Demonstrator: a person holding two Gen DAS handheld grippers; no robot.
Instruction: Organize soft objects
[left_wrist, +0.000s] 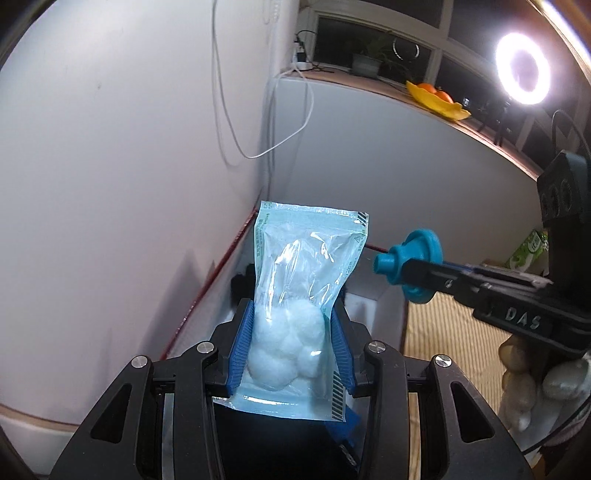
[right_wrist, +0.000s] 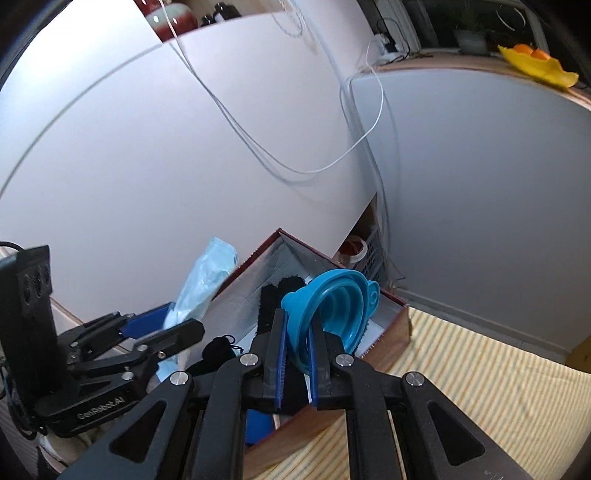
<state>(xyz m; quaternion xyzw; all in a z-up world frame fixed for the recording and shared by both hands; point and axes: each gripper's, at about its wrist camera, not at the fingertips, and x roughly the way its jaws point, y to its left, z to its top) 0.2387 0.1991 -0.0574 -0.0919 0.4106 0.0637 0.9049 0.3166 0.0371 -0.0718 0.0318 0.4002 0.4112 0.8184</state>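
Note:
My left gripper (left_wrist: 291, 332) is shut on a clear and pale blue bag of white cotton balls (left_wrist: 295, 314), held upright above the box. The bag also shows in the right wrist view (right_wrist: 201, 284), with the left gripper (right_wrist: 155, 328) at the lower left. My right gripper (right_wrist: 295, 343) is shut on the rim of a blue collapsible silicone funnel (right_wrist: 332, 306), held over the open box (right_wrist: 391, 332). In the left wrist view the funnel (left_wrist: 410, 266) sits at the tip of the right gripper (left_wrist: 417, 271), to the right of the bag.
The open box has red edges and a pale inside, with black fabric items (right_wrist: 275, 295) in it. It rests on a yellow striped cloth (right_wrist: 480, 387). White walls stand close behind, with hanging cables (right_wrist: 295, 162). A ring light (left_wrist: 522, 68) glows at the upper right.

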